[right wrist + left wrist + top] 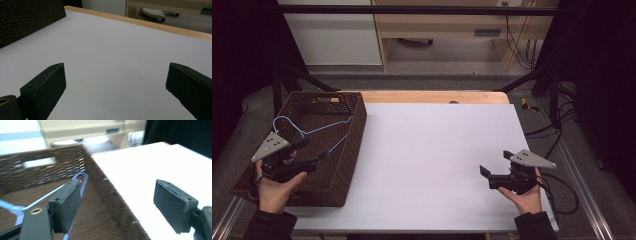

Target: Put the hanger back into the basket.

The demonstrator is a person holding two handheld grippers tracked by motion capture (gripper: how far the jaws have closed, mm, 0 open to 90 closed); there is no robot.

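A light blue wire hanger (307,132) lies inside a dark brown woven basket (356,131) at the table's left side. My left gripper (315,150) hovers over the basket's near part, jaws wide apart and empty. In the left gripper view the hanger (80,174) runs behind the left jaw on the basket floor, untouched by the pads, and the left gripper (120,203) straddles the basket's wall (50,171). My right gripper (495,162) rests low over the white table at the near right, open with nothing between its fingers. The right gripper (115,87) faces bare white surface.
The white tabletop (437,145) stretches between the two hands, with a wooden strip (432,96) along its far edge. A corner of the basket (25,20) appears at the upper left of the right gripper view. Black cables (562,192) trail off the table's right side.
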